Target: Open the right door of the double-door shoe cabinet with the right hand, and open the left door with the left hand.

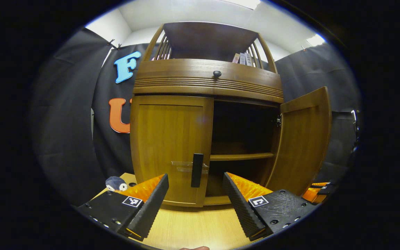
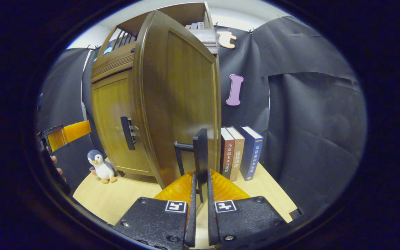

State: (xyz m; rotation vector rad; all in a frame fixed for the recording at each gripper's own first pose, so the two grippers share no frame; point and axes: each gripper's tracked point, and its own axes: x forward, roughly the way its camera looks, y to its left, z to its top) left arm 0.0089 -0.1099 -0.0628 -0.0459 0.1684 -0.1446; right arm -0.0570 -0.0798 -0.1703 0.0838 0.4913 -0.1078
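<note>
While the right door (image 1: 304, 139) of the shoe cabinet (image 1: 207, 80) stands swung open, we see the left door (image 1: 170, 149) shut. Our left gripper (image 1: 196, 198) hangs near the left door's dark handle (image 1: 197, 170), jaws wide apart, touching nothing. Our right gripper (image 2: 200, 208) has its jaws clamped on the right door's handle (image 2: 200, 156). Deep inside, the cabinet is too dark to make out. A toy penguin (image 2: 101, 166) stands on the surface (image 2: 123, 198), and the left gripper hides part of it

The left gripper view faces the shoe cabinet (image 1: 207, 114) front-on from close, low over the table (image 1: 193, 225). The right gripper view looks along the open right door (image 2: 179, 100) (nearer still); both share the closed left door (image 1: 170, 149).
</note>
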